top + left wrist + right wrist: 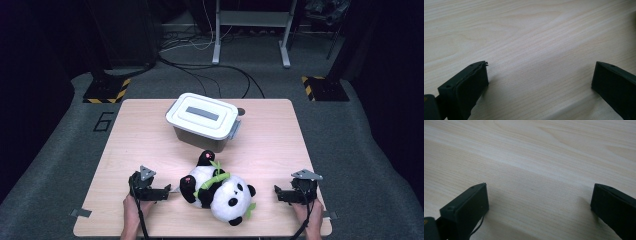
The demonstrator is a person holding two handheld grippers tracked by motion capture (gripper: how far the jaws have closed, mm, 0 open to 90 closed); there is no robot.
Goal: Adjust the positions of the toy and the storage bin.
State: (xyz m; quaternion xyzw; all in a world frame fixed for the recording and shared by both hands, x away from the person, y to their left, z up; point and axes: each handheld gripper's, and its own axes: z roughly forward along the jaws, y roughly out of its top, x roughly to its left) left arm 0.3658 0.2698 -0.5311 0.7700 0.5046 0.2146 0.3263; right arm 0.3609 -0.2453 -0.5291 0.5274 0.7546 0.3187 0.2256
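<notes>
On the near half of the pale wooden bench [150, 130], a black-and-white plush panda with green bamboo stalk and leaves [220, 192] is lying on its back, head pointing near-right, feet pointing far-left toward the box. Left gripper [167, 191] is sitting just left of the toy, close to its black leg, jaws standing wide apart with nothing between them, bare wood grain [536, 50] showing in the left gripper view. Right gripper [277, 192] is resting well right of the panda's head, jaws also spread wide and empty, pointing left toward the toy; plain wood [536, 182] is showing in the right gripper view.

Risks, as judgement: the plush is soft and rounded, so a one-sided pinch is likely catching only fur or the thin bamboo leaf and slipping or tearing loose. Pushing in from the left could be rolling the toy rightward instead of gripping it. The head is looking heavier than the limbs, so a leg grab may be leaving it dangling and swinging.

Farther back, a white rectangular plastic storage box with closed lid and grey side latches [202, 120] is standing just beyond the panda's feet, lid on, blocking any drop-in until it is opened. Nothing else is lying between grippers and toy.
</notes>
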